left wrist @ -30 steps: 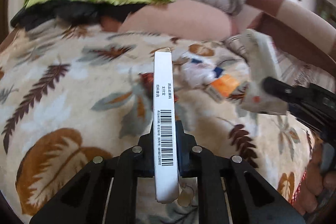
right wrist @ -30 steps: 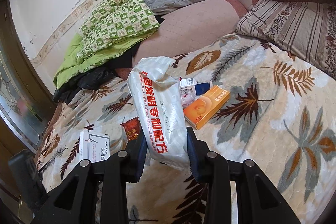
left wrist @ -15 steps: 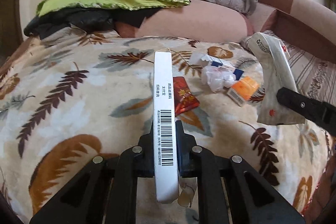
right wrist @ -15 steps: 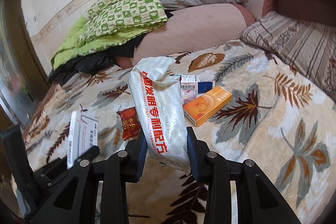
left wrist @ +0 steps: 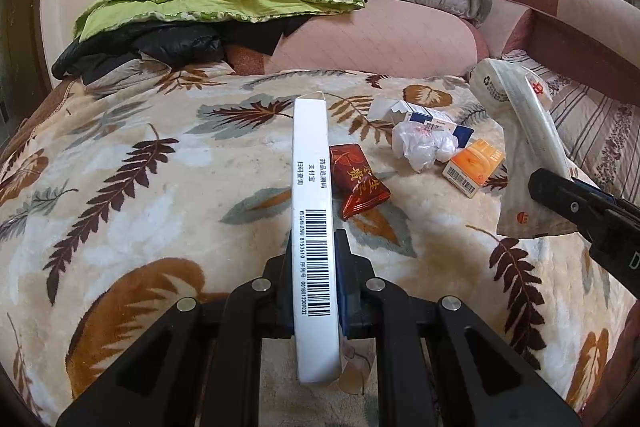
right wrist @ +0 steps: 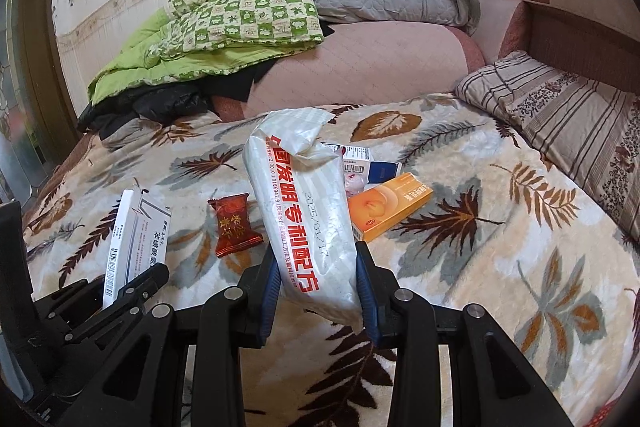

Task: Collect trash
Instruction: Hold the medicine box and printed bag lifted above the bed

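Left claw [left wrist: 313, 263] clamps a white box [left wrist: 311, 195] edge-up; right claw [right wrist: 316, 287] clamps a white bag [right wrist: 310, 211].

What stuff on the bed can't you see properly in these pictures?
- Crumpled white wad: the right view shows only a sliver, because the white bag held in the right gripper covers it.
- Blue and white box: partly behind that bag in the right view.
- White box in the left gripper: the left view shows only its narrow edge.
- Where the trash goes: no bin in either view.
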A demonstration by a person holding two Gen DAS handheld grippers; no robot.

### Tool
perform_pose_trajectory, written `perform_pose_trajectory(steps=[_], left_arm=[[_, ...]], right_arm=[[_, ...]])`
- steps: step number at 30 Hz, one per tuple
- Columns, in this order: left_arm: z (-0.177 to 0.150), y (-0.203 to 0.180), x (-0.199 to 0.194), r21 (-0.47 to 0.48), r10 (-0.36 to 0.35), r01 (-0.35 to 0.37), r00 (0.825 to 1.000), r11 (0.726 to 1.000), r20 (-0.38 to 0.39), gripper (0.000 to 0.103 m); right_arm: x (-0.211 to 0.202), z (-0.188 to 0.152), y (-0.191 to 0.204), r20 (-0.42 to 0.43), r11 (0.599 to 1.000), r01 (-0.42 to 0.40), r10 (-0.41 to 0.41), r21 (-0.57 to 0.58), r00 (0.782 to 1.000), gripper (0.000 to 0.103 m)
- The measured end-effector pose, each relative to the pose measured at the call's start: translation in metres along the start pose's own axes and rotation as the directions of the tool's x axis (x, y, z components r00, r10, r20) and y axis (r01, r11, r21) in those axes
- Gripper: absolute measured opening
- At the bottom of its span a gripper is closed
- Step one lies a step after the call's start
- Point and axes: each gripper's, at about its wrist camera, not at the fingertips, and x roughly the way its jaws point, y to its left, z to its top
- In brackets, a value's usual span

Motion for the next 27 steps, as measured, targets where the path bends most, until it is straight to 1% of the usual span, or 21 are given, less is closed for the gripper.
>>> perform_pose_trajectory(steps=[8,22,27], left_arm=[[-0.0008,-0.0041,-0.0005,0.01,-0.002,0.002,1.0,1.0,0.0,0.014],[-0.0021,-0.0053,0.0006,0.012,-0.002,0.002,1.0,1.0,-0.006,0.014],[-0.0022,-0.0055,0.0006,0.013,-0.004,0.004,1.0,1.0,-0.008,0.014]], right_arm=[[0.0018,-0.0022,0.0031,0.0,1.0,0.012,-0.012,-0.028,1.0,0.038],[0.0019,-0.003,0.0006,-0.004,0.999,0.018,-0.018,-0.03,1.0,0.038],[0.0035,-0.0033,0.0003,-0.01,0.999,0.033,-0.034,-0.036,0.999,0.038]])
